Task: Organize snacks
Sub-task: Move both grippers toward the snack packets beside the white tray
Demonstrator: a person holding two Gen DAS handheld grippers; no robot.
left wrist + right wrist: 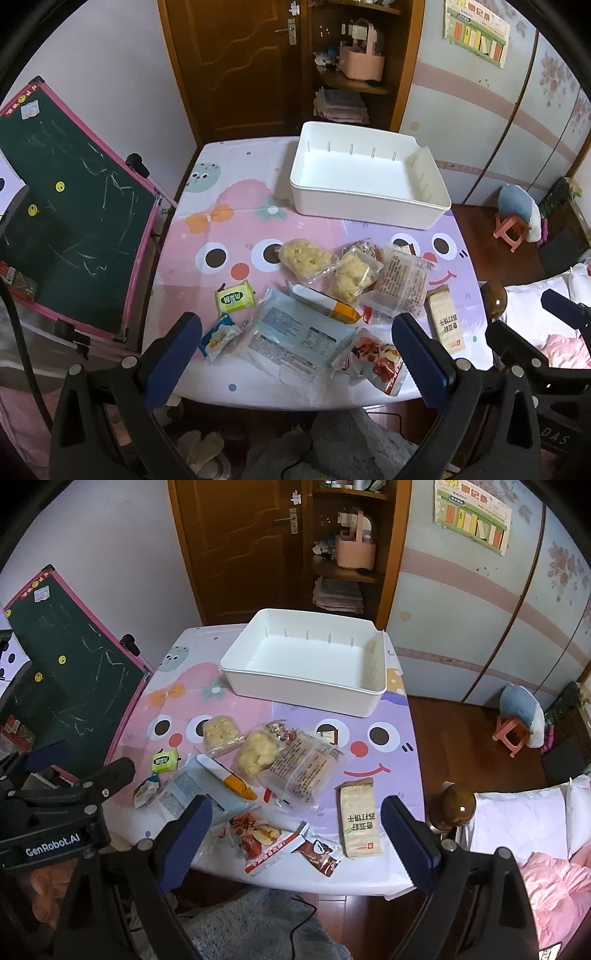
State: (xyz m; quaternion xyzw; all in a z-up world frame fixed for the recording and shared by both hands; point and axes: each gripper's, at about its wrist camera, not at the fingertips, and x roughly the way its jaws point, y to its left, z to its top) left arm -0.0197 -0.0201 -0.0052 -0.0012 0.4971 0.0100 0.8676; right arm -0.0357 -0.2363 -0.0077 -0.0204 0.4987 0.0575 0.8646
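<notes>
Both my hand-held grippers, left [295, 350] and right [297, 834], spread wide, holding nothing. Snack packets [295, 771] lie scattered on table [391, 775]; white bin [306, 690] behind them.

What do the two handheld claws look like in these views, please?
Both match: a black frame with silver rivets carries two long fingers with ridged dark blue pads. The left claw shows those pads clearly in its own view. In the right wrist view, the right claw looks the same, and the left claw's black body carries white "GenRobot.AI" lettering. A black cable trails below.
</notes>
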